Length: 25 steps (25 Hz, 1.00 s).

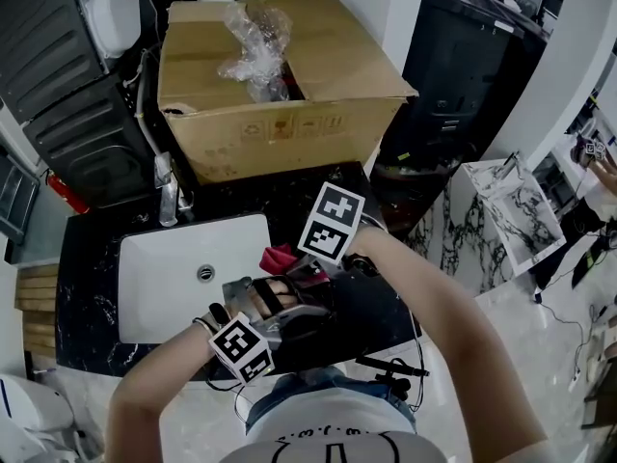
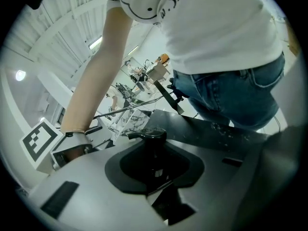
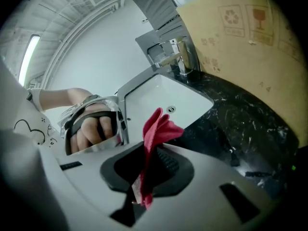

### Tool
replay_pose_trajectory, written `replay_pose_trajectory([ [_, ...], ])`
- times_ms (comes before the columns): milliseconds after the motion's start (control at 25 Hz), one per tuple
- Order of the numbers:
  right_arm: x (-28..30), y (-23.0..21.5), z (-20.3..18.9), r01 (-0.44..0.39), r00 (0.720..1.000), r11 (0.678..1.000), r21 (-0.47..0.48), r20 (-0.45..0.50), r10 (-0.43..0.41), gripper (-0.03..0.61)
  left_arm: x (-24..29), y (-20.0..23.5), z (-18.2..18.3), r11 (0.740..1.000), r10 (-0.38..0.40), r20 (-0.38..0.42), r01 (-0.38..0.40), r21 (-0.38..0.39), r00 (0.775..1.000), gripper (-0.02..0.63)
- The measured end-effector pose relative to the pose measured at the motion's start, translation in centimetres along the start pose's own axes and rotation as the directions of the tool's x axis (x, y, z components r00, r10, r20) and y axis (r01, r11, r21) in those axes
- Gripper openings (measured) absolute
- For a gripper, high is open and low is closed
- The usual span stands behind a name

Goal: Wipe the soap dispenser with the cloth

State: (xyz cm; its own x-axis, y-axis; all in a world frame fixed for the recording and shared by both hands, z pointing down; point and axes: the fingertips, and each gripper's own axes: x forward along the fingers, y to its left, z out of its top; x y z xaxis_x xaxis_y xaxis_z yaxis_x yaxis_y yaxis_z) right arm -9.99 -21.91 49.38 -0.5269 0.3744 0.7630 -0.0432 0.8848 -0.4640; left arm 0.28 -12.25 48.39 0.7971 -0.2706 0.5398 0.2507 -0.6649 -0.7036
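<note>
A black soap dispenser [image 2: 154, 150] with a pump head stands between the jaws of my left gripper [image 2: 156, 165], which is shut on it. In the head view the left gripper [image 1: 280, 307] hangs over the front of the black counter, just right of the sink. My right gripper [image 3: 149, 165] is shut on a red cloth [image 3: 159, 129] that sticks up from between its jaws. In the head view the red cloth [image 1: 280, 257] hangs at the right gripper [image 1: 294, 266], directly beyond the left gripper. The dispenser's body is mostly hidden there.
A white sink [image 1: 164, 278] with a chrome faucet [image 1: 169, 196] is set in the black marble counter [image 1: 376, 307]. A large open cardboard box [image 1: 280, 114] holding crumpled plastic stands behind. A black cable [image 1: 390, 365] lies at the counter's front edge.
</note>
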Motion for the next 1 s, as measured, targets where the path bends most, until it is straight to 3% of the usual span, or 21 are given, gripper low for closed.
replay_pose_trajectory([
  [160,0.5,-2.0,0.3,0.058,0.998,0.997,0.053,0.002,-0.058,0.048,0.0,0.2,0.0,1.0,0.001,-0.002,-0.001,0.0,1.0,0.092],
  [320,1.4,-4.8,-1.3,0.197,0.98,0.979,0.059,-0.051,-0.194,0.049,0.3,-0.7,0.5,0.998,-0.012,-0.023,0.013,0.059,1.0,0.092],
  [400,0.7,-6.0,-1.5,0.238,0.97,0.967,0.091,0.022,-0.241,0.049,0.1,0.0,0.4,1.0,0.019,-0.016,-0.02,-0.008,1.0,0.092],
  [480,-1.0,-6.8,-1.2,0.249,0.952,0.957,0.152,0.143,-0.27,0.049,-0.7,1.7,-0.2,0.98,0.085,0.014,-0.081,-0.181,0.996,0.094],
  [560,-3.1,-7.2,-0.7,0.227,0.916,0.949,0.22,0.283,-0.285,0.049,-1.9,3.7,-0.7,0.914,0.163,0.055,-0.13,-0.384,0.985,0.1],
  [640,-5.3,-7.1,-0.3,0.188,0.857,0.95,0.251,0.43,-0.283,0.049,-3.4,5.6,-0.6,0.83,0.241,0.081,-0.162,-0.534,0.967,0.1],
  [720,-6.6,-6.4,-0.2,0.161,0.79,0.962,0.221,0.556,-0.26,0.049,-5.2,7.6,-0.2,0.763,0.321,0.075,-0.211,-0.611,0.944,0.1],
  [800,-6.7,-5.4,-0.8,0.165,0.735,0.971,0.172,0.635,-0.238,0.049,-7.3,10.1,0.4,0.697,0.417,0.067,-0.272,-0.663,0.906,0.097],
  [840,-6.5,-5.0,-1.2,0.176,0.711,0.972,0.159,0.662,-0.237,0.049,-8.4,11.6,0.7,0.65,0.472,0.066,-0.297,-0.7,0.879,0.097],
  [960,-5.4,-3.8,-1.5,0.207,0.628,0.966,0.156,0.735,-0.254,0.049,-11.3,15.0,-0.1,0.459,0.591,0.004,-0.331,-0.825,0.807,0.095],
  [1000,-5.1,-3.2,-1.3,0.221,0.598,0.963,0.151,0.759,-0.256,0.049,-12.0,15.8,-0.6,0.412,0.615,-0.026,-0.35,-0.841,0.788,0.094],
])
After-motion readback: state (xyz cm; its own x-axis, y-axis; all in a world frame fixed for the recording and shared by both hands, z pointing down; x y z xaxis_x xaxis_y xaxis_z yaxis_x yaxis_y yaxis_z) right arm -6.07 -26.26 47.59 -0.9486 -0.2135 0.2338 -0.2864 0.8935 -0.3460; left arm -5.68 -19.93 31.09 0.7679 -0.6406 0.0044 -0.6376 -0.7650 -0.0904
